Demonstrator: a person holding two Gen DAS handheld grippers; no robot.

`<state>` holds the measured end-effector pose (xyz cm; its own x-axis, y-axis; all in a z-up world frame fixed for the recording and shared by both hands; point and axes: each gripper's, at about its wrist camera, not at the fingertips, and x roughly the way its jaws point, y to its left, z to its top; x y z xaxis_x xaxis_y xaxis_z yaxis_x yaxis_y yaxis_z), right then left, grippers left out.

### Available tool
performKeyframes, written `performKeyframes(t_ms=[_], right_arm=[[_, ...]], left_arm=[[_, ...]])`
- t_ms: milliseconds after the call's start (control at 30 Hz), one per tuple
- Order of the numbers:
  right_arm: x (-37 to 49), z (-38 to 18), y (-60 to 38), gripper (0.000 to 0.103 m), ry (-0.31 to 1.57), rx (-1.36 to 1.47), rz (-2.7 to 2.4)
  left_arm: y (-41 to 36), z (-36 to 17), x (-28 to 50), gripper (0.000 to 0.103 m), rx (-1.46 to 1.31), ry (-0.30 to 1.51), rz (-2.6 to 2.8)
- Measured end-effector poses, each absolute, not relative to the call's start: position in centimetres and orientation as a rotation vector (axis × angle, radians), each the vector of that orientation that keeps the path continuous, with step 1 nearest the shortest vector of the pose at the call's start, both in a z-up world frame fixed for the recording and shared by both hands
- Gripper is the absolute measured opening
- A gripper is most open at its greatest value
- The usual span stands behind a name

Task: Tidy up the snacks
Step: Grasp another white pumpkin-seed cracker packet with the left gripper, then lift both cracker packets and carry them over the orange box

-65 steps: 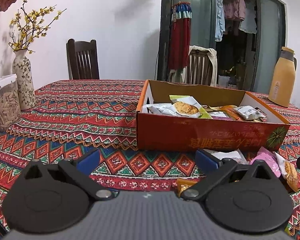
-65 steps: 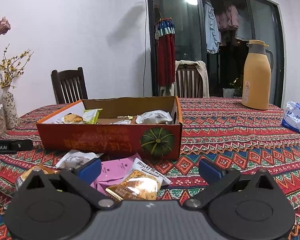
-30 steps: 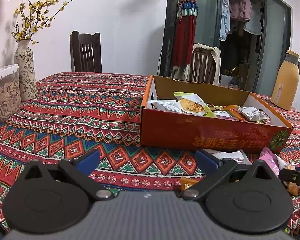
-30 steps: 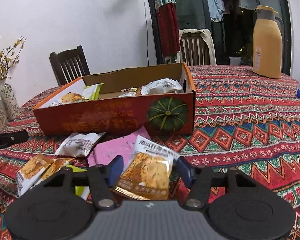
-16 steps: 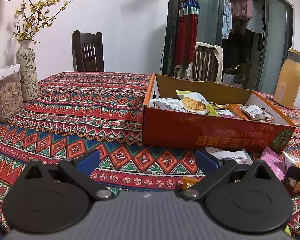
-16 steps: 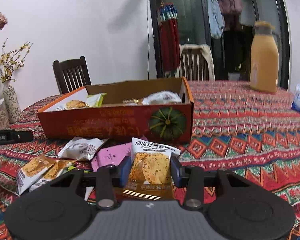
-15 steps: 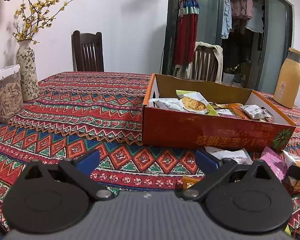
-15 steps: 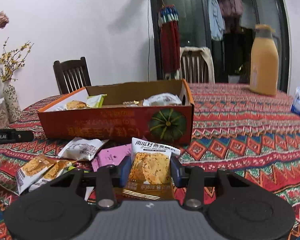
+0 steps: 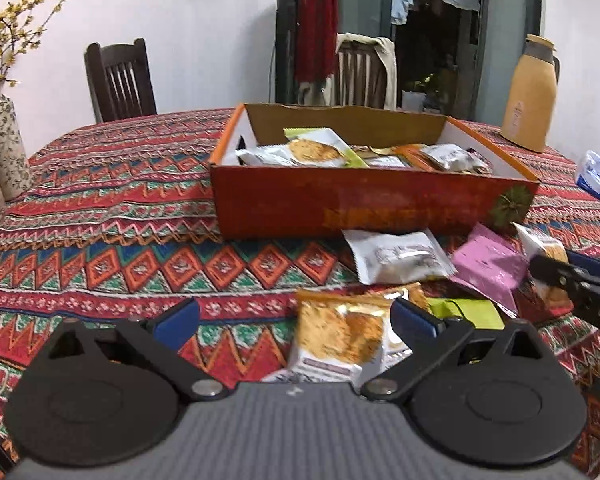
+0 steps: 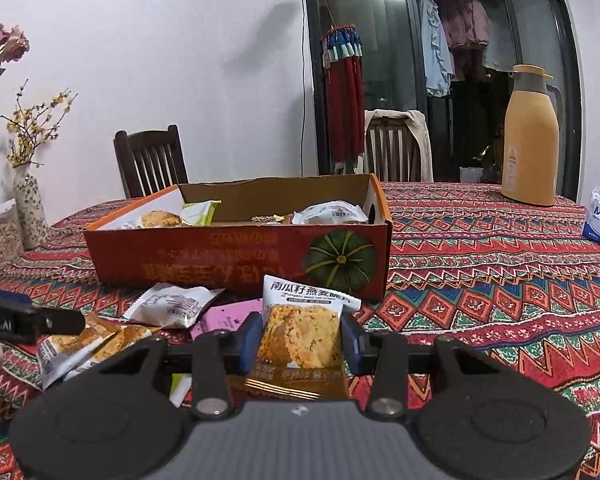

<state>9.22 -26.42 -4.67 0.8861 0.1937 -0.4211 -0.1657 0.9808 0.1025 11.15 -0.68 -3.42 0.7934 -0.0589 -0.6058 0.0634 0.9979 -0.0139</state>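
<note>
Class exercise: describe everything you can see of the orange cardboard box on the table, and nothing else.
The orange cardboard box is a long, shallow, open-topped tray of printed card, plain brown inside. Its near wall carries upside-down yellow characters and a green pumpkin picture at one end. It sits flat on the patterned tablecloth, partly filled with wrapped snacks. Loose packets lie in front of its near wall; whether any touch it is unclear. Neither gripper touches it.

Right tongs (image 10: pixel 302 338) point slightly down, blue pads pinching a packet (image 10: pixel 300 336) by its sides; left tongs (image 9: pixel 294 318) angle lower, spread wide, gripping nothing
</note>
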Motion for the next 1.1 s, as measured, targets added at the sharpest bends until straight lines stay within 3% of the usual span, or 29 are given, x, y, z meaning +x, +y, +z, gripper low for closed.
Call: performKeyframes(t_ms=[167,433,1100], right_arm=[[9.2,-4.6,-26.5,0.041,0.438,0.070,0.193],[9.2,-4.7,-26.5,0.041,0.435,0.068,0.210],[8.9,-4.3,-26.4,0.041,0.421,0.064,0.221]], left_arm=[[-1.2,-4.0,10.9,0.102,0.001,0.676,-0.077],[-1.6,-4.5,11.1,0.055,-0.002,0.708,-0.114],[-1.0,-2.3,10.4,0.052,-0.034,0.617,-0.093]])
